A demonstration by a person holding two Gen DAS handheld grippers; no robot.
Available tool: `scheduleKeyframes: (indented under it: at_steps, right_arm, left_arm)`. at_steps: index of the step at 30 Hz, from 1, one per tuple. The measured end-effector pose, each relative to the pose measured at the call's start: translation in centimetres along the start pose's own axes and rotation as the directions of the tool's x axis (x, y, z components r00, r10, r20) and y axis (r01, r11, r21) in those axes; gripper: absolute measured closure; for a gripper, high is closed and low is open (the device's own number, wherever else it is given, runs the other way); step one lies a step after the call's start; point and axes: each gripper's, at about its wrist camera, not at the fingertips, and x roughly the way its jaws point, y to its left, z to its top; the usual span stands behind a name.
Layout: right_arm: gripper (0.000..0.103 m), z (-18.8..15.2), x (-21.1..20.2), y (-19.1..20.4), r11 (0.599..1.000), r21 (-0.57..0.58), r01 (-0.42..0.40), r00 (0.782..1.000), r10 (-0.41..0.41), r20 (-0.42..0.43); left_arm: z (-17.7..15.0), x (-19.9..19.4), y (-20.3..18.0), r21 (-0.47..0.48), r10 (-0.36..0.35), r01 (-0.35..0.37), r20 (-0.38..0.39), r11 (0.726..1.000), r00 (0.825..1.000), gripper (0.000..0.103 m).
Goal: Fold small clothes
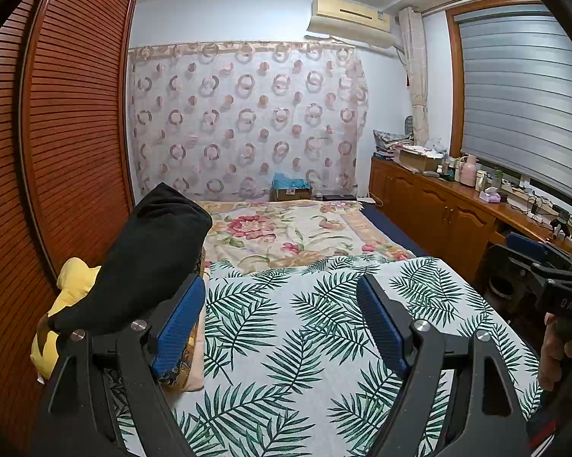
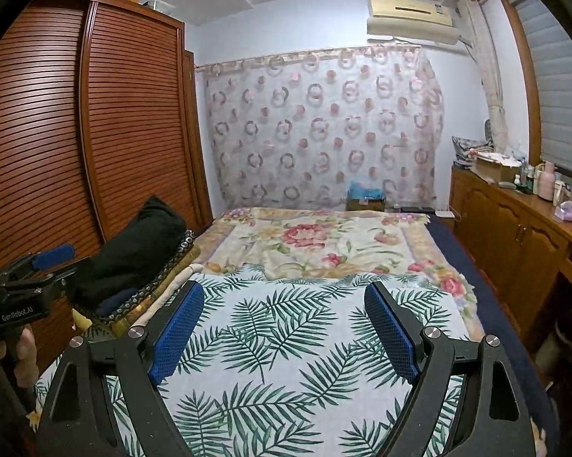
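The pile of clothes (image 1: 149, 251) lies left of the left claw (image 1: 282, 327), nearer than the right claw (image 2: 286, 327); both gape wide, empty.

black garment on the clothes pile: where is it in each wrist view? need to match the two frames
Left wrist: black garment at left, large, just above the left finger of the left hand-held gripper, lying on yellow cloth.
Right wrist: black garment at left, smaller, topping the stack of clothes beside the wardrobe.
Shared landmark: the palm-leaf sheet, bottom centre in both views.
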Motion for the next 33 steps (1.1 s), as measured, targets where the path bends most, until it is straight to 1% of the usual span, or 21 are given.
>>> scheduleKeyframes:
  at_steps: [33]
  right_arm:
    - [0.016,-0.4,-1.0,-1.9,1.000,0.003,0.001,1.000,-0.001,0.007]
  left_arm:
    - [0.0,-0.9,0.0,0.004,0.008,-0.009,0.014,1.000,1.000,0.021]
